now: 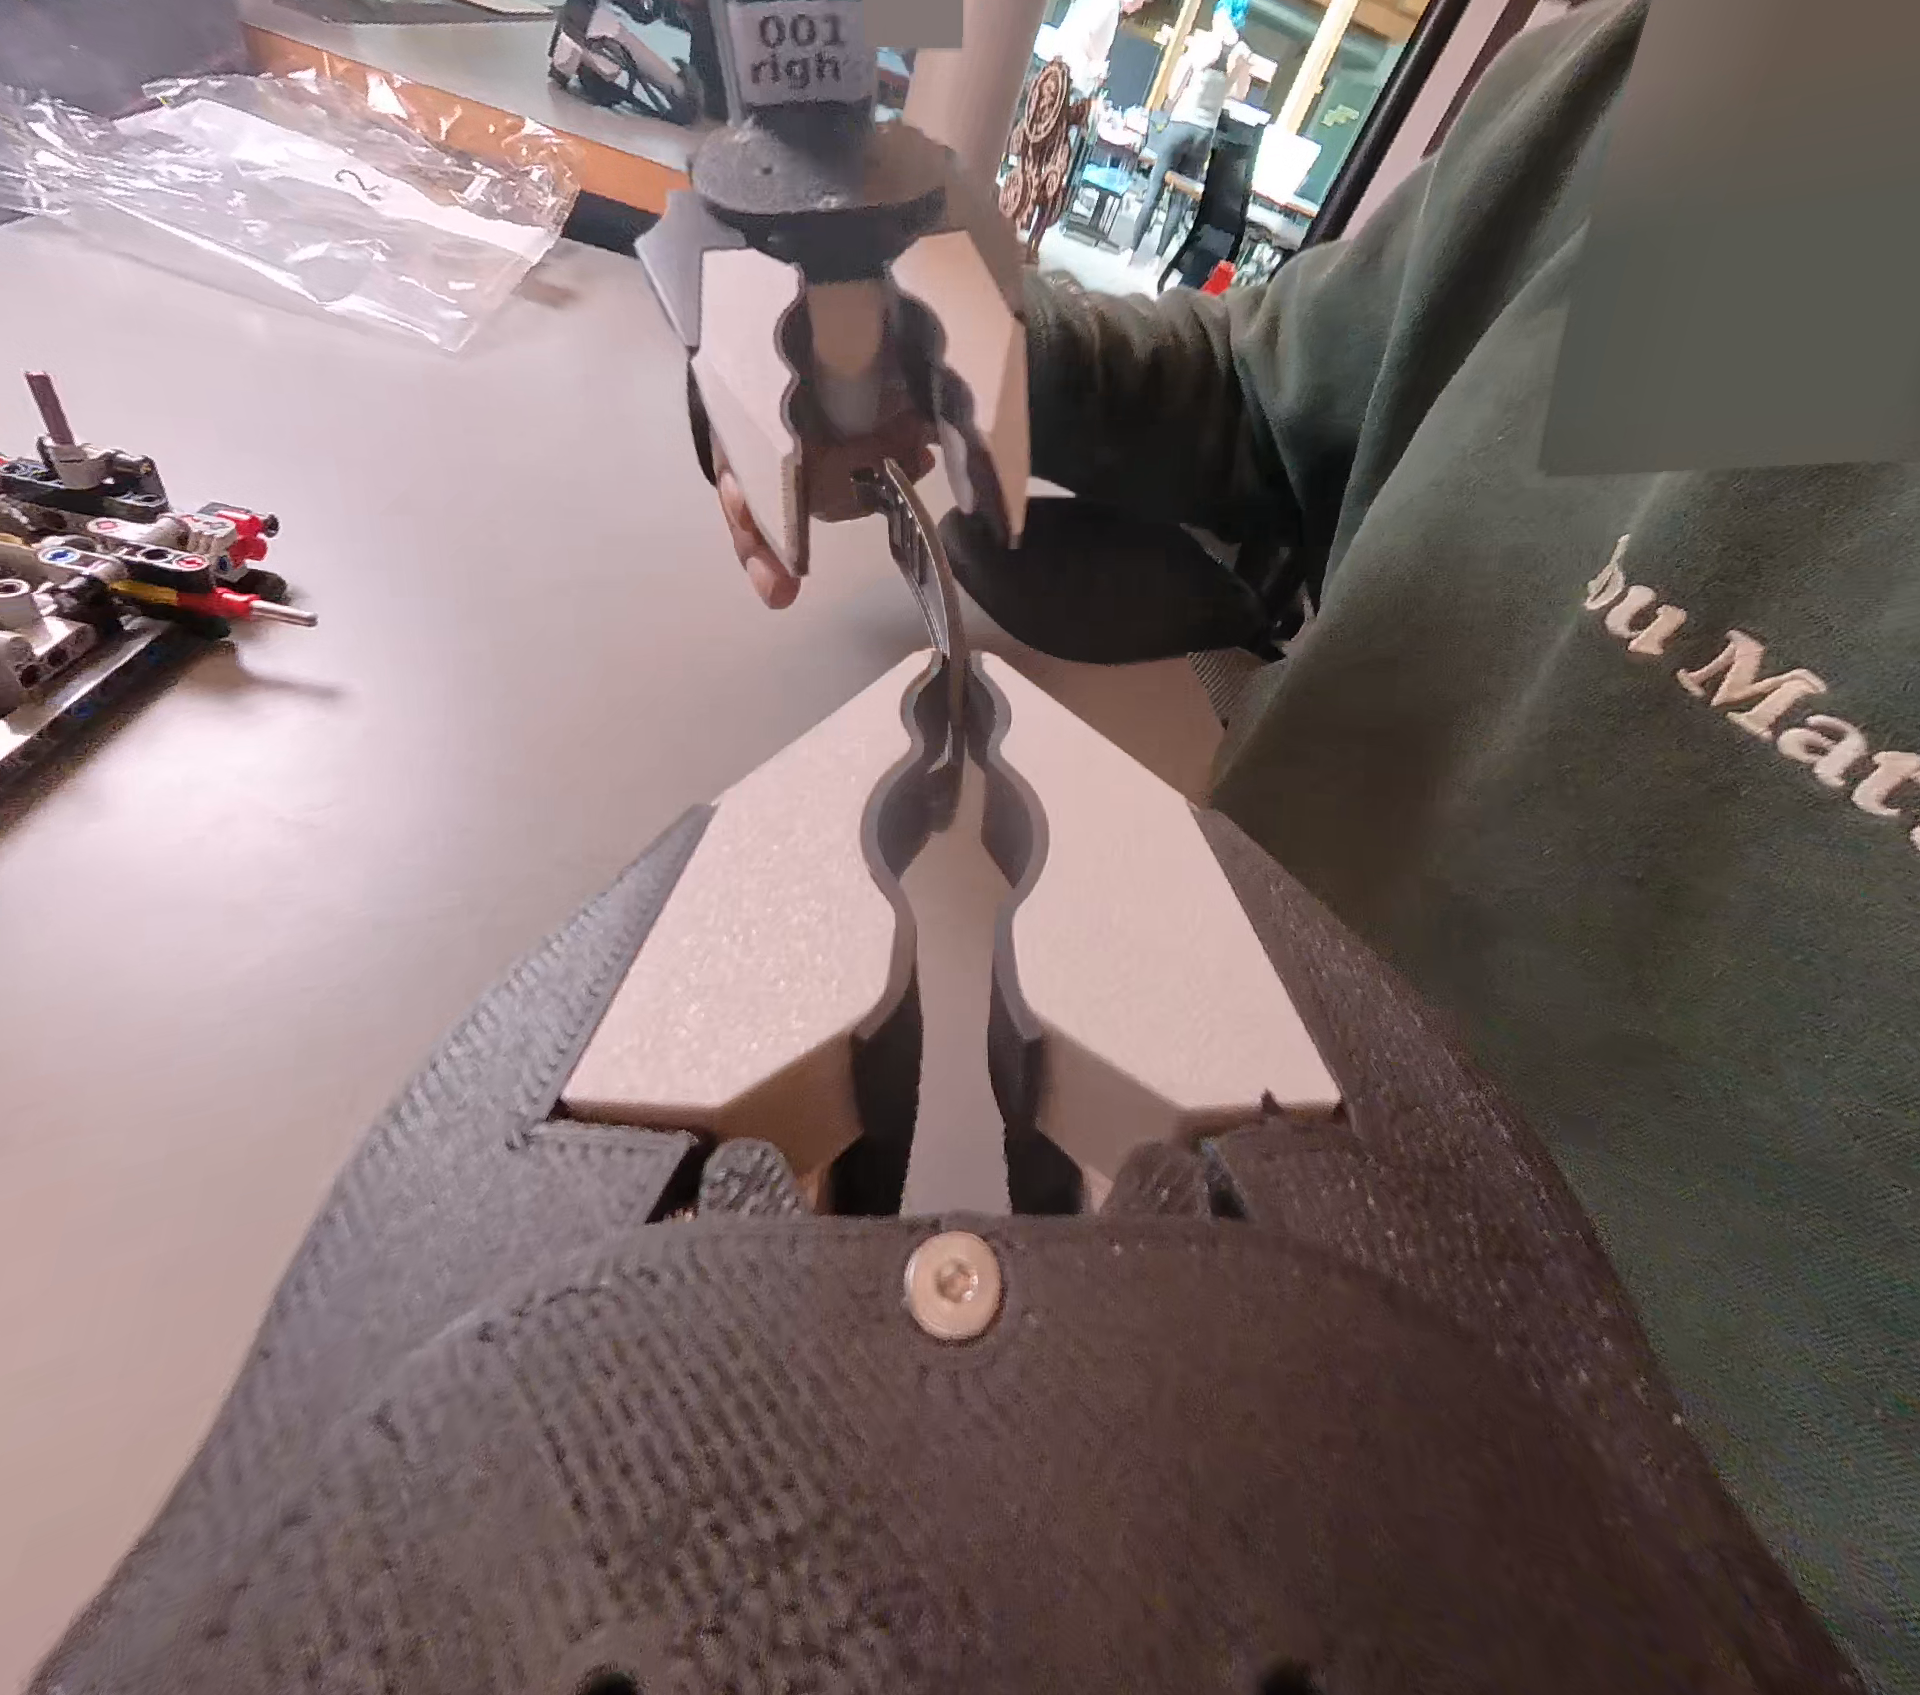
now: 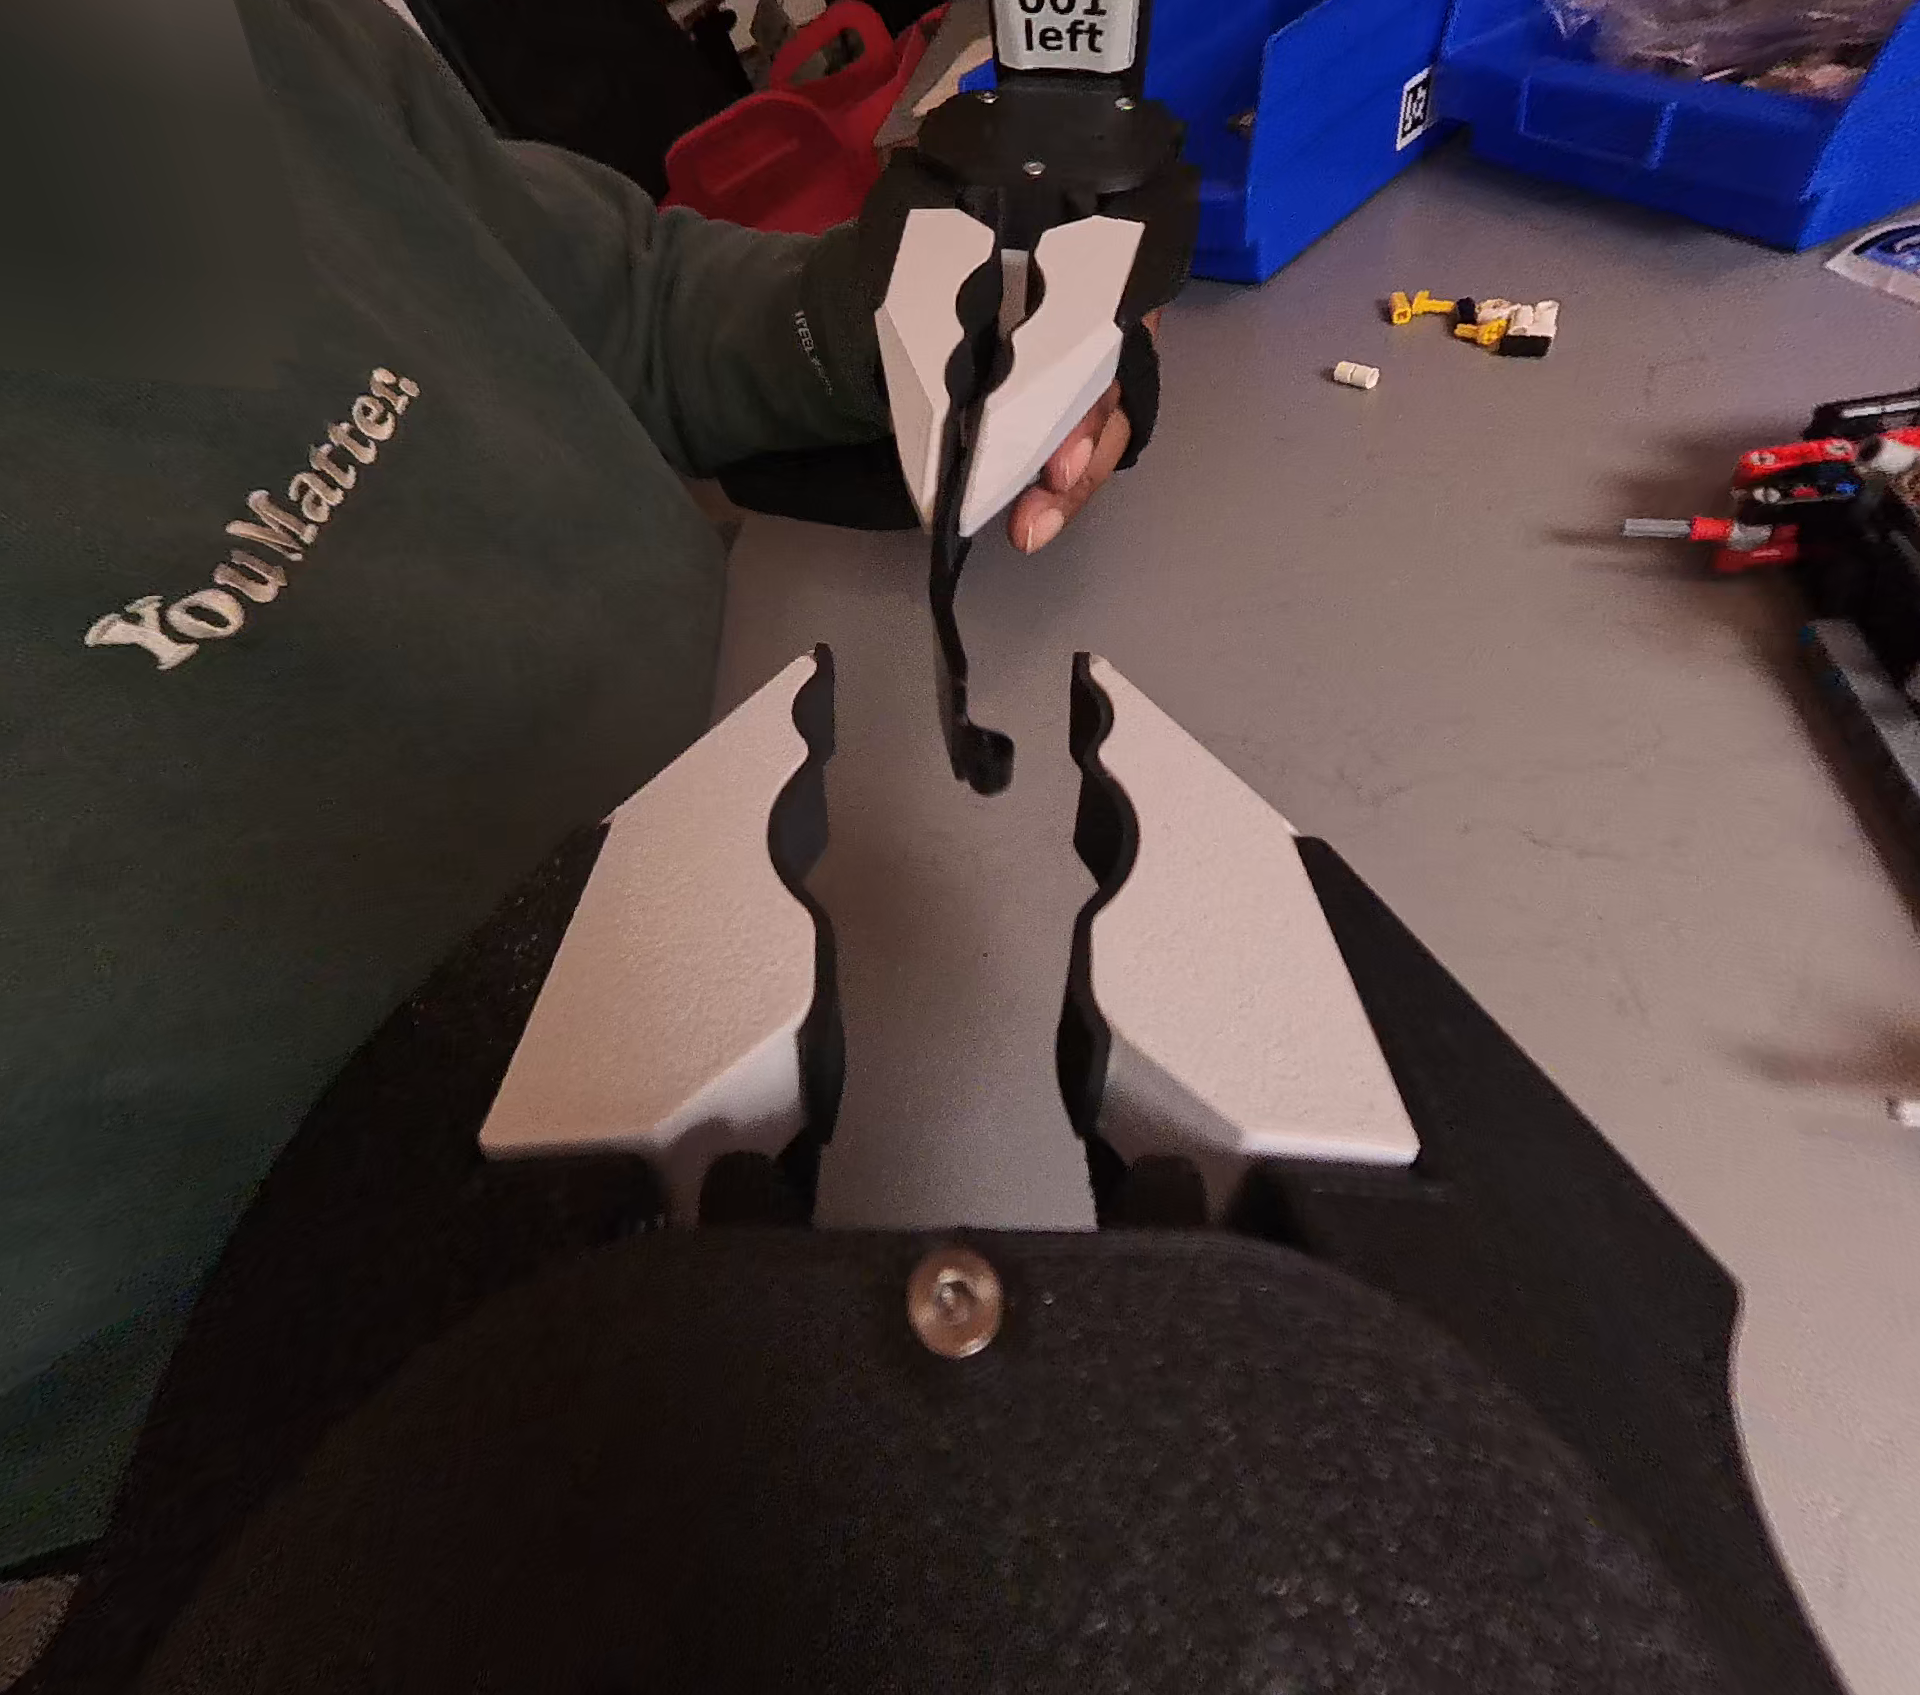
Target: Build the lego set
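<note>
Grey table [image 2: 1403,710] beneath, your left gripper [image 2: 951,518] pinches the curved black piece [image 2: 951,658] mid-frame, right gripper [image 2: 951,669] gaping around its tip: close squarely, don't twist.

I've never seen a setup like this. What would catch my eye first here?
Two handheld grippers face each other over a grey table. The left gripper, jaws shut, pinches a long curved black piece whose far end sits between the open jaws of the right gripper. A half-built model lies aside.
</note>
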### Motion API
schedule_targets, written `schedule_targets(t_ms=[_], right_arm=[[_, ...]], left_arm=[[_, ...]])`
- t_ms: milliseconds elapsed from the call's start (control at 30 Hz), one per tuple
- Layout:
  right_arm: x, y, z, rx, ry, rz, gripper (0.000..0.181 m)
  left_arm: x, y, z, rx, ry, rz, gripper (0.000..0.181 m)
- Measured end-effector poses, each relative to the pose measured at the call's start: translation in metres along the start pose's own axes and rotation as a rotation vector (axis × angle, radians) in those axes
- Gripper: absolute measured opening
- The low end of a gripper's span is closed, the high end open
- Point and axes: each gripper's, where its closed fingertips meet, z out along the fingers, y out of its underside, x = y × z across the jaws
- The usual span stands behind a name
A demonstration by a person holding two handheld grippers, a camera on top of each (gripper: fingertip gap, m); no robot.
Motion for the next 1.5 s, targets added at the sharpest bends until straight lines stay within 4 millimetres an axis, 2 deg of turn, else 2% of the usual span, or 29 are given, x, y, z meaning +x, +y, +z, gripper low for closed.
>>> schedule_targets(t_ms=[100,200,233,367,567,733,900,1000,1067,1200,1300,1500], right_arm=[[0.0,0.009,0.018,-0.146,0.072,-0.114,0.041],[-0.003,0.028,0.033,-0.342,0.057,-0.185,0.023],[-0.001,0.036,0.035,-0.418,0.063,-0.218,0.013],[-0.002,0.048,0.039,-0.561,0.033,-0.317,0.0],[0.005,0.053,0.025,-0.59,0.039,-0.335,0.0],[-0.007,0.052,0.018,-0.54,-0.034,-0.269,0.0],[-0.018,0.047,0.017,-0.418,-0.19,-0.086,0.0],[-0.02,0.034,0.009,-0.293,-0.269,0.019,0.002],[-0.01,0.017,0.0,-0.137,-0.251,0.086,0.003],[-0.001,-0.019,-0.011,0.193,-0.172,0.094,0.005],[0.008,-0.043,-0.026,0.445,-0.168,0.23,0.004],[0.027,-0.084,-0.034,0.672,-0.03,0.33,0.002]], left_arm=[[0.002,0.01,0.008,-0.062,-0.01,0.031,0.0],[0.004,0.02,0.016,-0.138,-0.035,0.086,0.0],[0.004,0.023,0.017,-0.162,-0.048,0.105,0.0],[0.002,0.032,0.017,-0.239,-0.092,0.164,0.0],[-0.002,0.039,0.008,-0.297,-0.111,0.21,0.0],[0.005,0.039,0.012,-0.308,-0.07,0.218,0.0],[0.013,0.035,0.012,-0.258,-0.012,0.179,0.002],[0.014,0.031,0.008,-0.196,0.026,0.127,0.001],[0.009,0.018,0.004,-0.084,0.044,0.029,0.001],[0.0,-0.007,-0.001,0.096,0.073,-0.108,0.001],[-0.003,-0.024,-0.003,0.235,0.096,-0.188,0.001],[-0.016,-0.054,-0.02,0.537,0.114,-0.349,0.0]])
